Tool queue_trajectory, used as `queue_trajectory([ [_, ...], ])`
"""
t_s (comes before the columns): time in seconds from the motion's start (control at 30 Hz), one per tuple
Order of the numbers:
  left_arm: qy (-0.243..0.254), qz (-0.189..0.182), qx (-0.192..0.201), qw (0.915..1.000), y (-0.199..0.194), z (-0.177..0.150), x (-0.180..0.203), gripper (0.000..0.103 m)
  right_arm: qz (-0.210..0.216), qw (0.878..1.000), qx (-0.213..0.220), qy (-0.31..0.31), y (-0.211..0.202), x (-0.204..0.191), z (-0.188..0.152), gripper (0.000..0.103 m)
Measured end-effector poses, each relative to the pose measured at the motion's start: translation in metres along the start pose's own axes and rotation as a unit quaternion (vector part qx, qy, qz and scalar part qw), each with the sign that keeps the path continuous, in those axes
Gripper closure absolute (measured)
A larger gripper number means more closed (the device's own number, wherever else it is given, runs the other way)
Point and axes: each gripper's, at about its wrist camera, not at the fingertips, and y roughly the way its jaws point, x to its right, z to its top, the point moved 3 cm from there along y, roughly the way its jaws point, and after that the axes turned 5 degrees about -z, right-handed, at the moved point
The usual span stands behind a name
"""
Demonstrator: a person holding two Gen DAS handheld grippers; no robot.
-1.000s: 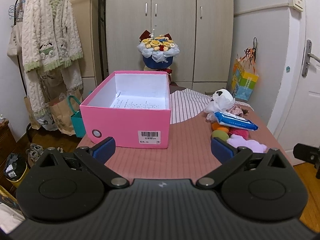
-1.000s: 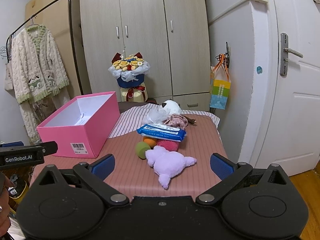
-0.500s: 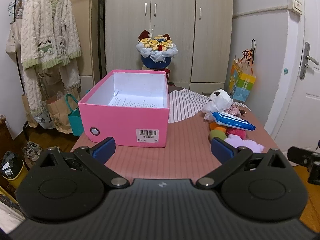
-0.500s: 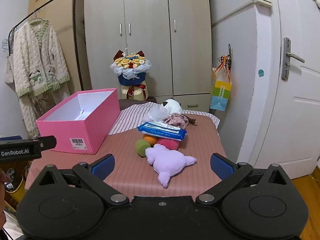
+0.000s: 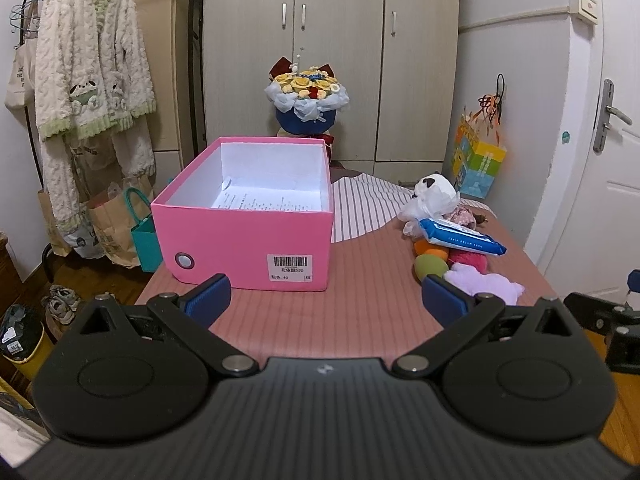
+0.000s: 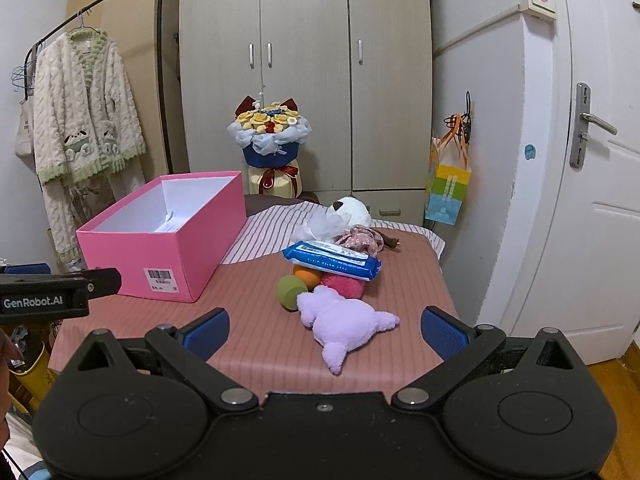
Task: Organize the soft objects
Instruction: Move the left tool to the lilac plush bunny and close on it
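An open pink box (image 5: 256, 236) (image 6: 160, 248) stands on the pink striped table at the left, with only a paper sheet inside. A pile of soft things lies to its right: a purple plush (image 6: 344, 322) (image 5: 486, 286) nearest, a green ball (image 6: 291, 291), an orange ball (image 6: 306, 276), a pink pom (image 6: 344, 286), a blue wipes pack (image 6: 332, 260) (image 5: 464, 236), a floral cloth (image 6: 362, 238) and a panda plush (image 6: 352, 210) (image 5: 436, 192). My left gripper (image 5: 326, 294) is open and empty, facing the box. My right gripper (image 6: 324, 330) is open and empty, just short of the purple plush.
A flower bouquet (image 5: 306, 100) stands behind the table before the wardrobe (image 6: 304, 60). A coat rack with a fluffy robe (image 5: 88, 92) and paper bags (image 5: 116, 224) are at the left. A door (image 6: 592, 160) and a hanging gift bag (image 6: 448, 188) are at the right.
Both grippers have drawn back and risen slightly, so the table and objects sit a little lower and farther. Both stay open and empty. No object has moved.
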Motion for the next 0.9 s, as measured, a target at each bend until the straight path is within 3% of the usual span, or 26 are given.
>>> queue_trajectory([
  [0.2,-0.005,-0.014,-0.006,0.9999,0.005,0.003,0.003,0.0,0.035,0.999,0.022,-0.025,0.0,0.007,-0.002,0.0],
  [0.3,-0.021,-0.032,-0.027,0.9989,0.018,0.003,0.008,0.0,0.108,0.992,0.059,-0.026,-0.001,0.018,-0.005,0.0],
  [0.4,-0.03,-0.05,-0.045,0.9973,0.035,0.0,0.015,0.0,0.145,0.988,0.06,-0.005,0.01,0.035,-0.007,0.0],
  [0.9,0.021,-0.162,-0.062,0.9846,0.127,-0.021,0.092,0.003,0.139,0.987,0.038,-0.071,0.105,0.056,-0.032,0.0],
])
